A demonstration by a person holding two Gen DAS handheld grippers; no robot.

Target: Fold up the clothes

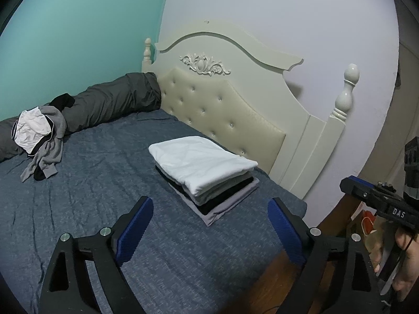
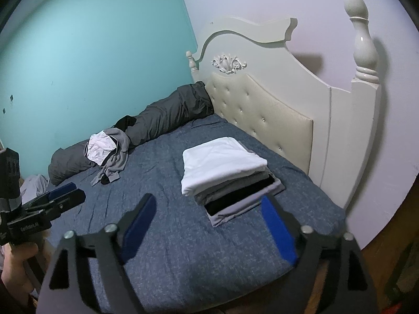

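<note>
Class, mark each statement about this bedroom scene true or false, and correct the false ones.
1. A white garment tops the folded stack. True.
2. The left gripper is clamped on a shirt. False: its jaws stand open with nothing between them, above the blue bedsheet.
3. The unfolded pile lies near the turquoise wall, apart from the stack. True.
4. The right gripper holds the white garment. False: it is open and empty, short of the stack.
5. The stack sits on the floor. False: it rests on the bed, near the cream headboard.
</note>
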